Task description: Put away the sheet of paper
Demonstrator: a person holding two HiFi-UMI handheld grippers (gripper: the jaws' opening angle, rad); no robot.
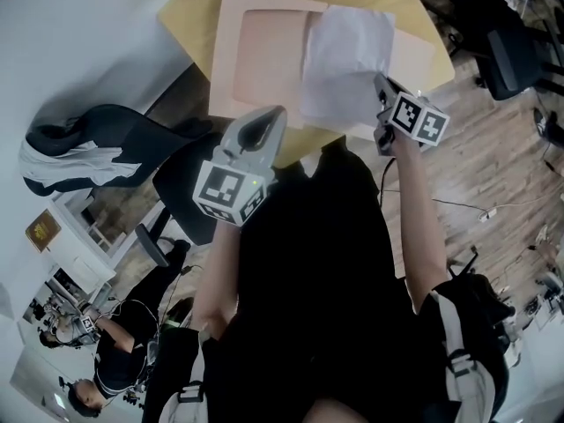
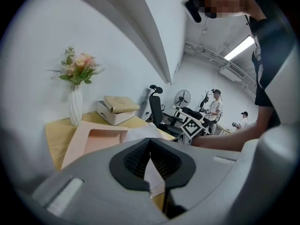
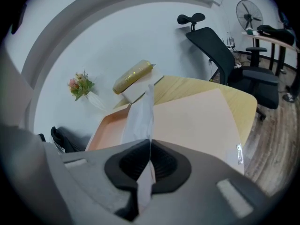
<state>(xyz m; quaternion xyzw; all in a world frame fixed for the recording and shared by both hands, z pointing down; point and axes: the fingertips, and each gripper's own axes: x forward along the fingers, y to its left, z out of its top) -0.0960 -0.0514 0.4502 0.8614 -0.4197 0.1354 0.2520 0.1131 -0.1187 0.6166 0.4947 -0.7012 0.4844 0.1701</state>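
A white sheet of paper [image 1: 344,51] hangs over the right half of an open pink file case [image 1: 264,55] on the yellow table [image 1: 189,16]. My right gripper [image 1: 381,86] is shut on the sheet's near right corner. In the right gripper view the sheet [image 3: 140,116] stands edge-on between the right gripper's [image 3: 150,144] closed pads, above the case's flat pink lid [image 3: 197,121]. My left gripper [image 1: 269,122] hovers at the case's near edge, left of the paper, shut with nothing in it. In the left gripper view its tips [image 2: 150,142] meet in front of the case [image 2: 98,142] and the paper [image 2: 143,132].
A vase of flowers [image 2: 75,104] and a white box with a beige pad [image 2: 117,109] stand at the table's back. A black office chair [image 3: 225,50] is beside the table and another chair with clothing [image 1: 115,139] sits to the left. People stand farther off [image 2: 213,107].
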